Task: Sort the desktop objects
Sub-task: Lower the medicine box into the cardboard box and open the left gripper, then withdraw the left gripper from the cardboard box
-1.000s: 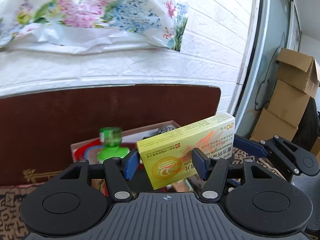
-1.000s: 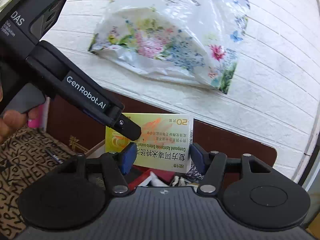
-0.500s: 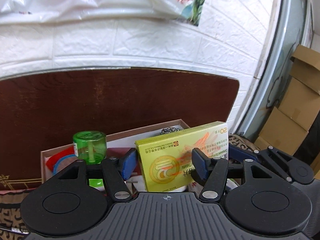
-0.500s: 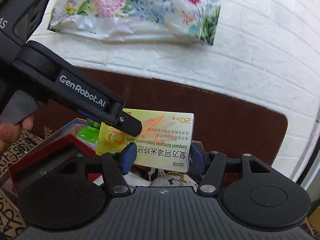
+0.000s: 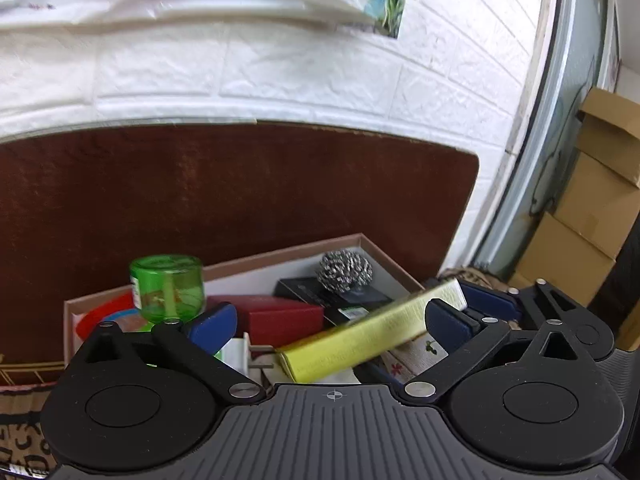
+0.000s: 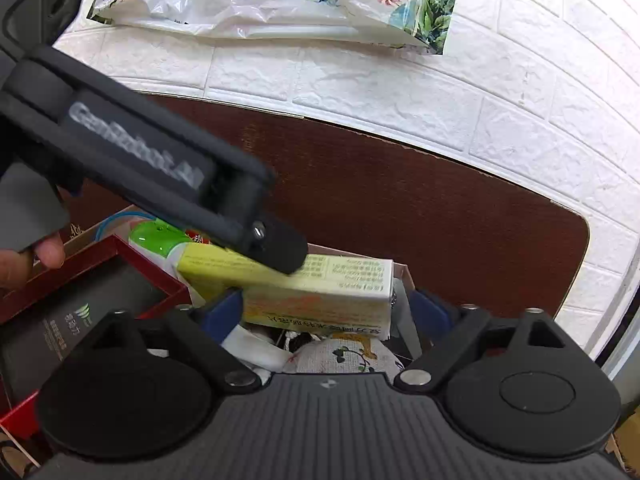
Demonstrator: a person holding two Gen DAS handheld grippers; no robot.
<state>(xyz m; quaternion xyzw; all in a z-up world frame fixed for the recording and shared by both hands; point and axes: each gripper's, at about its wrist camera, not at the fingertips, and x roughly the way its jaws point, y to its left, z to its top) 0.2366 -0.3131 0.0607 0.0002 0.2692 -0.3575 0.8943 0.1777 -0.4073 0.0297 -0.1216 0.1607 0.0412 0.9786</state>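
Observation:
A yellow medicine box [image 5: 368, 336] lies tilted on the things inside an open cardboard box [image 5: 288, 251]. My left gripper [image 5: 330, 324] straddles it with jaws opening, and its blue pads stand clear of the box. In the right wrist view the same yellow box [image 6: 320, 292] lies between the jaws of my right gripper [image 6: 326, 309], which are also opening. Its right pad stands clear of the box. A left gripper finger [image 6: 280, 250] hangs just over the box top. The right gripper's blue fingers [image 5: 488, 300] show beyond the box's right end.
The cardboard box also holds a green bottle [image 5: 168, 288], a red box [image 5: 276, 314], a black box [image 5: 332, 296], a steel scourer [image 5: 344, 270] and an embroidered cloth [image 6: 344, 354]. A brown board [image 5: 240, 188] stands behind against the white brick wall. Cartons [image 5: 592, 220] are stacked at right.
Both grippers came down over the cardboard box with the yellow box held upright. Both have now opened, and the yellow box has tipped over flat onto the contents.

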